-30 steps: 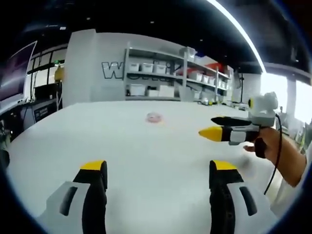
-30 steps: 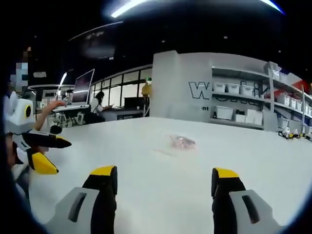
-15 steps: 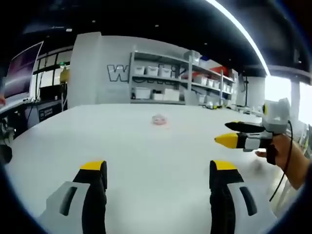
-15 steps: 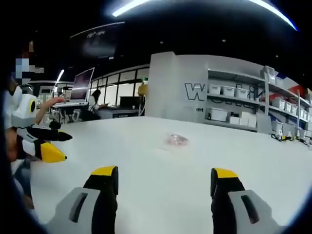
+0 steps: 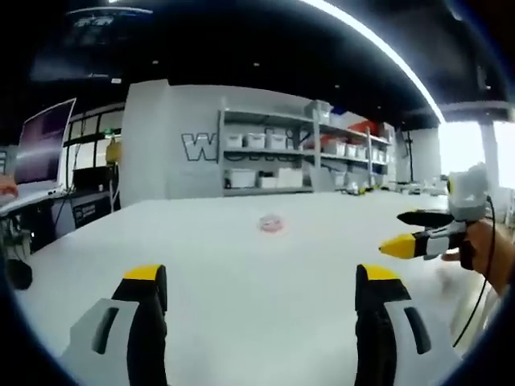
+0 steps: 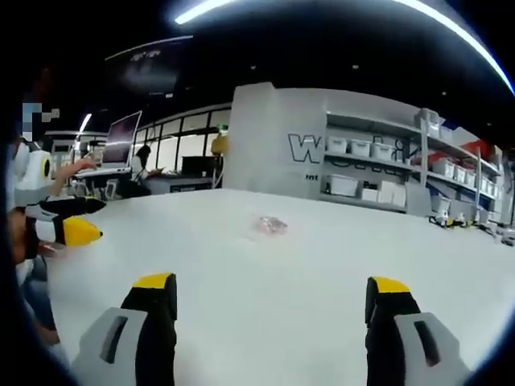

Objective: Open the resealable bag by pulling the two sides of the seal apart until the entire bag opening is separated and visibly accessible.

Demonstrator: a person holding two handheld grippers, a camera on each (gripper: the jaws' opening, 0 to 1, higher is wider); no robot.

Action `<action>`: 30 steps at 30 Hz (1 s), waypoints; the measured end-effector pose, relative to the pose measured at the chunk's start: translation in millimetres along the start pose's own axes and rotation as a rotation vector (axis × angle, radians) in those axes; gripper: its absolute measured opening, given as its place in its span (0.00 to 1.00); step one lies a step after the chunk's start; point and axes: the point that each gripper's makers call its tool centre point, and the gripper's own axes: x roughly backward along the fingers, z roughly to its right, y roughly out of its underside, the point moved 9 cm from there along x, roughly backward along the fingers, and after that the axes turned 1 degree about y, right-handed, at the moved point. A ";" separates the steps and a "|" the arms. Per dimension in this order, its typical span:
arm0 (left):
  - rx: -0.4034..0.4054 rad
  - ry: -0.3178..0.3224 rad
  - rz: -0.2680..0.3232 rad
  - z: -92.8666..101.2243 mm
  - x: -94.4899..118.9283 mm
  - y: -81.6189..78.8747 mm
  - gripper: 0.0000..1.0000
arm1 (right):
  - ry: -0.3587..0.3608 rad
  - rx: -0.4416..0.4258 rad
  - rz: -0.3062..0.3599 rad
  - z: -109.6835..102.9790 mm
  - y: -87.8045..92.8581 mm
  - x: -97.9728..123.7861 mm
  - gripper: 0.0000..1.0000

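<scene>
Opened a little wider than a moment ago, on both sides. Also shifted: both views, so the hands have moved, not the bag.

Seen from the left gripper view: left gripper with its two yellow-tipped jaws far apart, nothing held between them, up in the air over the white table. Far ahead, lying flat near the middle of the table, the resealable bag, small, see-through and a bit pink. Too small and blurry to tell if the seal is shut or pulled apart. Off to the right, the right gripper, held in a hand, pointing left, jaws a little apart, nothing in them. Well apart from the bag. Closer to the right edge of this view than half a second ago.

Seen from the right gripper view: right gripper, jaws wide apart too, nothing held, above the table. Same bag far ahead on the table, touched by nothing. At the left edge, the left gripper, pointing right, one yellow tip and one dark tip with a gap between.

Behind the table: grey shelves with white boxes, a wall with big letters, a monitor, and a person sitting at a far desk.
</scene>
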 end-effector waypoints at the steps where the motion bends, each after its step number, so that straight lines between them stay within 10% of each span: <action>1: -0.003 -0.002 -0.007 -0.3 -0.2 0.3 0.97 | -0.002 -0.004 -0.010 -0.4 1.2 0.4 0.99; 30: -0.034 0.012 -0.034 -2.1 -14.9 -1.0 0.92 | 0.034 0.087 -0.003 0.2 -17.8 -19.9 0.99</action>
